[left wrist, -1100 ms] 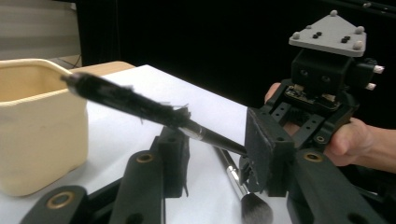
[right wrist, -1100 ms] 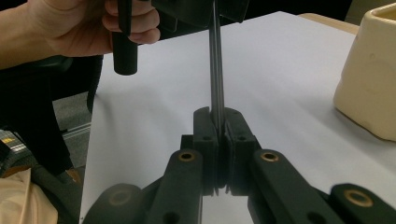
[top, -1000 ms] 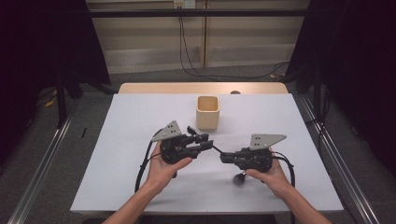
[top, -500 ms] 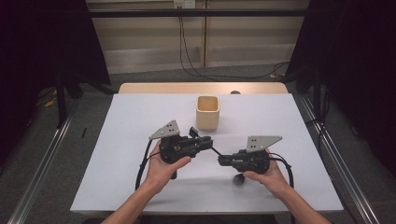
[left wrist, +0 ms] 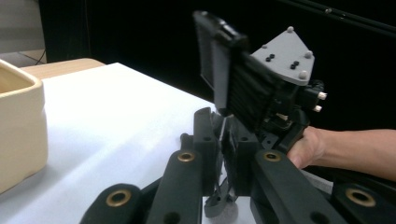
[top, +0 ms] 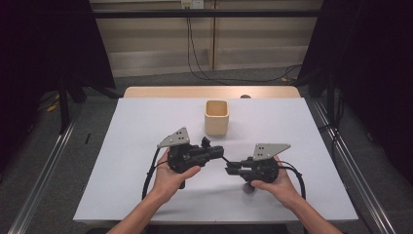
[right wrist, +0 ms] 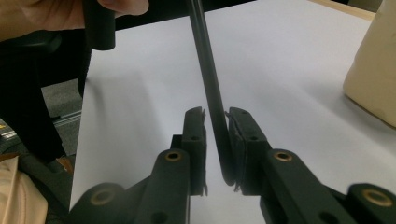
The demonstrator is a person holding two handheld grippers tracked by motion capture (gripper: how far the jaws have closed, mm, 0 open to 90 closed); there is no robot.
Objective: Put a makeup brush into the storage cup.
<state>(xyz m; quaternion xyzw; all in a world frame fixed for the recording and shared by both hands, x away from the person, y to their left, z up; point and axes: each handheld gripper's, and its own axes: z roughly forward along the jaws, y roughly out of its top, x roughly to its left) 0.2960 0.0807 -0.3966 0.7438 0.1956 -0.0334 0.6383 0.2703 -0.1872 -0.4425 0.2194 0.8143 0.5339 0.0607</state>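
Fingers of right gripper opening, left gripper closing — black strip between

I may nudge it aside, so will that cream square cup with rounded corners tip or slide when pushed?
The cream square cup stands upright with flat sides, so it probably won't roll. It looks taller than wide: a push near the rim may tip it, a low one should slide it over the smooth white table. It seems empty, likely light.
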